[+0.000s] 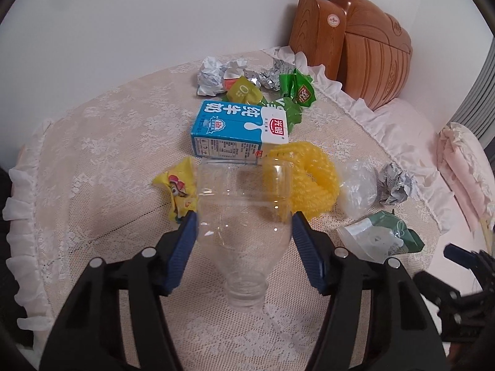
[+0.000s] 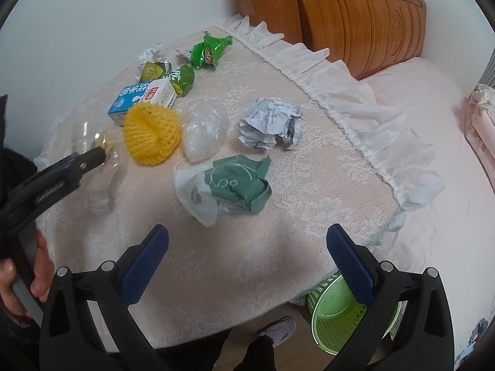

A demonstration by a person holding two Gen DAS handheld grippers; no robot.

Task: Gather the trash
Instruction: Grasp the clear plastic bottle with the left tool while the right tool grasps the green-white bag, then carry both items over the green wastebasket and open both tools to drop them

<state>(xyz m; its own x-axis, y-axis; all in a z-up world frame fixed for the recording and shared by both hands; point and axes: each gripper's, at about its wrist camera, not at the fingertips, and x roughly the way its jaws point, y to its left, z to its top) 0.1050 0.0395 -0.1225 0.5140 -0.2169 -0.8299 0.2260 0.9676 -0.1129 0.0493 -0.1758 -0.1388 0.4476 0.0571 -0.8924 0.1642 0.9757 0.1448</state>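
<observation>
A clear plastic bottle (image 1: 244, 216) lies on the lace-covered table (image 1: 102, 142), neck toward the camera. My left gripper (image 1: 244, 222) has a blue finger on each side of the bottle, touching or nearly touching it; it also shows in the right wrist view (image 2: 92, 154). My right gripper (image 2: 247, 241) is open and empty above the table's near edge, in front of a green and white wrapper (image 2: 235, 185). A blue milk carton (image 1: 235, 130), yellow foam net (image 1: 309, 182), crumpled paper (image 2: 272, 126) and a clear plastic bag (image 2: 204, 133) lie around.
A green mesh waste basket (image 2: 340, 318) stands on the floor under the table's right edge. Green snack wrappers (image 1: 297, 92) and foil balls (image 1: 210, 77) lie at the back. A small yellow wrapper (image 1: 176, 185) lies left of the bottle. A wooden headboard (image 1: 365, 52) and pink bed (image 2: 448, 154) are at right.
</observation>
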